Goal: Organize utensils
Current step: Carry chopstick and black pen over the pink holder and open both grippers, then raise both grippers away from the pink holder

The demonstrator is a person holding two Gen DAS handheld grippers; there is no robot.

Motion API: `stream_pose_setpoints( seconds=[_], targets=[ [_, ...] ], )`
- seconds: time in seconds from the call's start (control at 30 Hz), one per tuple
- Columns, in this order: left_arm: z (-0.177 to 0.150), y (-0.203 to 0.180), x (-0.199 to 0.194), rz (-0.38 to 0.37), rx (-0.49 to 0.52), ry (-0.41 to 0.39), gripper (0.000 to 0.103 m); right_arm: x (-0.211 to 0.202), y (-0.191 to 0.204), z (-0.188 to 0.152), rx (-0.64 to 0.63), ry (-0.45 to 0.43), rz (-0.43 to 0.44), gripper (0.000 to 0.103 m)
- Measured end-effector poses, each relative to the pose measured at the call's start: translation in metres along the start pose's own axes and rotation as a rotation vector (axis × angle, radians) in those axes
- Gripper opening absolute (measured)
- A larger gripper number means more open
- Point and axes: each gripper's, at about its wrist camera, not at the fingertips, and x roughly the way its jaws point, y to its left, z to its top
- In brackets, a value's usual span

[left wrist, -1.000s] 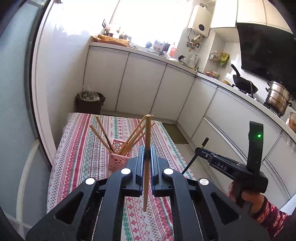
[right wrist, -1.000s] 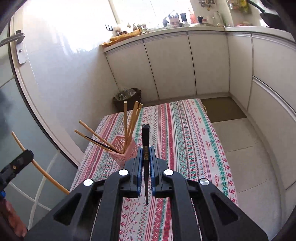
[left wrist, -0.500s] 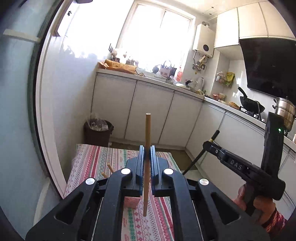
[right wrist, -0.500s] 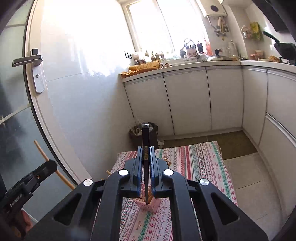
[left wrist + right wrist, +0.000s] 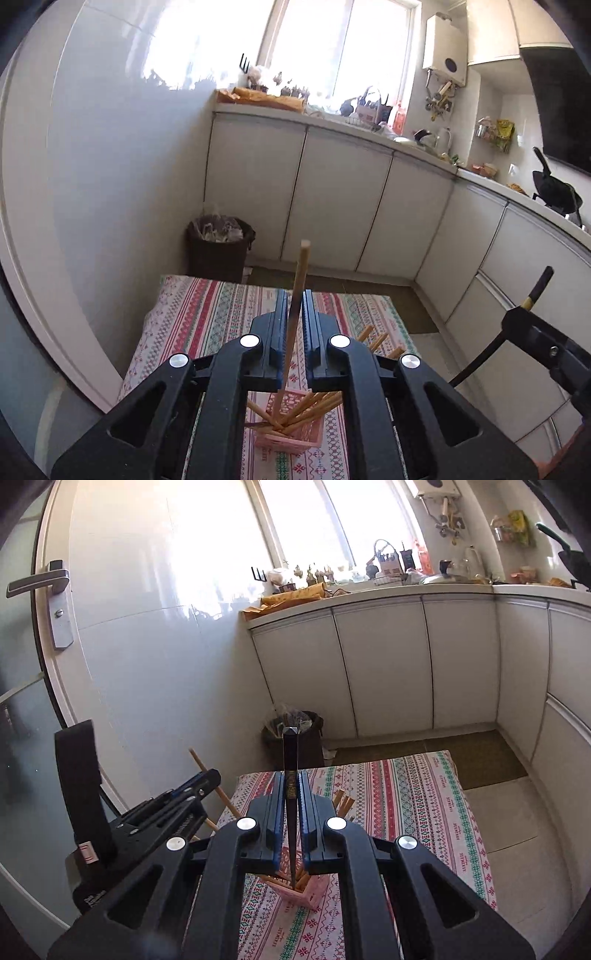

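Both pairs of fingers sit narrow, each closed on one chopstick. The left gripper [image 5: 294, 321] clamps a pale round wooden chopstick [image 5: 295, 314]; the right gripper [image 5: 291, 797] clamps a dark square-section lacquered chopstick [image 5: 290, 775].

**Location.** Each chopstick stands at the centre of its own wrist view, above a pink perforated plastic holder [image 5: 291, 435] at the bottom centre of the frame. The holder rests on the striped patterned tablecloth [image 5: 221, 314] and already contains several pale wooden chopsticks [image 5: 314, 406] fanned toward the right.

**Orientation.** The long axis of each held chopstick runs nearly vertical in its frame.
- Pale chopstick: blunt end at the top, leaning slightly right; lower tip among the sticks at the holder mouth. Contact with them cannot be confirmed.
- Dark chopstick: thick faceted end at the top; tapered tip down, at the holder [image 5: 299, 890] opening.

**Procedure (judged).** The step in hand appears to be insertion.
1. Keep each tip over the holder opening, away from the rim.
2. Lower along the chopstick's own axis; avoid sideways drift, which could tip the light holder.
3. Steer the tips into gaps between the fanned sticks.
4. Release only when the tip is well inside.
5. Keep the two grippers apart; the left gripper body appears at lower left of the right wrist view, near the holder.
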Motion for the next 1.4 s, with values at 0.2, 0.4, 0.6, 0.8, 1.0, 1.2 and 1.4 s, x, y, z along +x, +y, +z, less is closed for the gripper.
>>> stream_pose_setpoints(
  seconds=[0.2, 0.4, 0.6, 0.8, 1.0, 1.2, 1.4],
  targets=[
    [-0.001, 0.017, -0.032, -0.007, -0.051, -0.040, 0.018, 0.015, 0.007, -0.001, 0.000, 0.014, 0.000, 0.007],
    [0.007, 0.040, -0.081, 0.000, -0.130, -0.130, 0.028, 0.036, 0.022, -0.005, -0.021, 0.004, -0.003, 0.007],
    [0.006, 0.048, -0.091, 0.042, -0.115, -0.139, 0.030, 0.068, 0.034, -0.018, -0.035, 0.010, 0.003, 0.029],
    [0.006, 0.052, -0.099, 0.091, -0.106, -0.125, 0.031, 0.051, 0.036, -0.008, -0.020, -0.033, -0.041, 0.039],
    [0.004, 0.038, -0.121, 0.090, -0.076, -0.122, 0.036, 0.015, 0.028, -0.001, -0.011, -0.056, -0.095, 0.039],
    [0.003, 0.020, -0.144, 0.087, -0.049, -0.145, 0.047, -0.019, 0.023, -0.004, -0.001, -0.074, -0.117, 0.048],
    [-0.002, 0.003, -0.152, 0.090, -0.017, -0.145, 0.057, -0.044, 0.015, -0.008, 0.021, -0.087, -0.128, 0.060]
  ],
)
